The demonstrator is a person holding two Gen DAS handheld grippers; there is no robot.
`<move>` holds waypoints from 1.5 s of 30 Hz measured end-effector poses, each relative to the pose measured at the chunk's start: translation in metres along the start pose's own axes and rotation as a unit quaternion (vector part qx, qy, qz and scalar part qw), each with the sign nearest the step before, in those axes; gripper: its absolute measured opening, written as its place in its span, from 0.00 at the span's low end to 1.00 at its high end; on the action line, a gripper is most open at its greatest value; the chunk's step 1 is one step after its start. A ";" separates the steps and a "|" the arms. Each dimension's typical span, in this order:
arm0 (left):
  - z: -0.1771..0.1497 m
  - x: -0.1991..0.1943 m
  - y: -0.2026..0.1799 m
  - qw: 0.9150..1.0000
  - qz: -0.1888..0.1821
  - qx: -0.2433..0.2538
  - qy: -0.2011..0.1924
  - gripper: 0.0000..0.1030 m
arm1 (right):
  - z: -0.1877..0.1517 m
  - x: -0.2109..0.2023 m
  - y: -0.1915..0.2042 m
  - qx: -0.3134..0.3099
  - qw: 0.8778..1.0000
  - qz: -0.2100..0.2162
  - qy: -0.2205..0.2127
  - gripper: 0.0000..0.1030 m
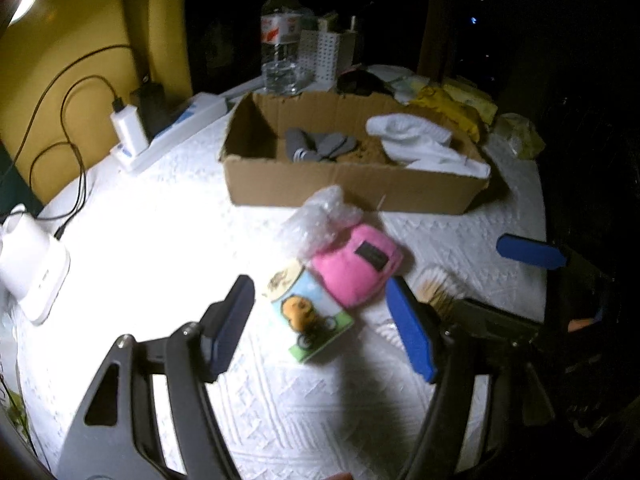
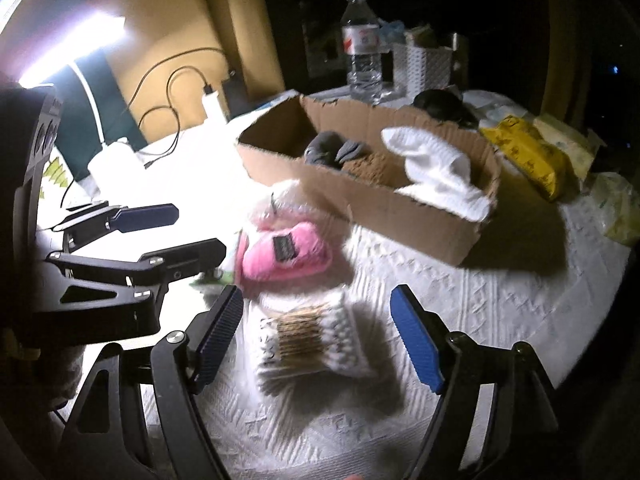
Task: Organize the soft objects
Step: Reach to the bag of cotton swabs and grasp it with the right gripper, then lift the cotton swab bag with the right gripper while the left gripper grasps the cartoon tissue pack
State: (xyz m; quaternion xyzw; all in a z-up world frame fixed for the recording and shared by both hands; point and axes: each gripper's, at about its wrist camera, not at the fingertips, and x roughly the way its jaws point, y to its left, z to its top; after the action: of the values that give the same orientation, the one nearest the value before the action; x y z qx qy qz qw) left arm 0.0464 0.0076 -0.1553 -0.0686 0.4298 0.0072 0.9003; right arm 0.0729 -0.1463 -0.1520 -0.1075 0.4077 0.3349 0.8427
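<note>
Left tongs (image 1: 320,320): spread wide, holding nothing, hovering above a cartoon-printed packet (image 1: 310,314) that lies between the blue pads.
Right tongs (image 2: 316,336): spread wide, holding nothing, straddling a bundle of cotton swabs (image 2: 312,340) on the bench.
Pink plush (image 1: 356,270): lies on the bench just in front of the cardboard box, touching the printed packet; a crumpled clear plastic bag (image 1: 320,220) rests against its far side.
Cardboard box (image 1: 344,184): open-topped, near the middle of the bench; grey socks (image 1: 316,144) lie inside at centre, a white cloth (image 1: 424,146) drapes over the right end.
Bench (image 1: 160,240): covered with a white textured cloth.
Behind the box: water bottle (image 1: 282,36), upright.
</note>
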 end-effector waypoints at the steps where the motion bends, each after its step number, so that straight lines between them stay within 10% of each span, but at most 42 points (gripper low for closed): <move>1: -0.003 0.001 0.001 1.000 0.002 -0.003 0.002 0.68 | -0.002 0.002 0.001 -0.002 1.000 0.002 0.003 0.77; 45: -0.014 0.047 0.003 0.999 0.017 -0.020 0.039 0.68 | -0.035 0.036 -0.035 0.024 0.999 0.011 0.045 0.73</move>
State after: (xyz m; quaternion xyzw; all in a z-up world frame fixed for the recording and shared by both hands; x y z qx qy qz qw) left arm 0.0644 0.0067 -0.2006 -0.0794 0.4651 0.0285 0.8812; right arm 0.0905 -0.1715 -0.2054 -0.0973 0.4543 0.3292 0.8221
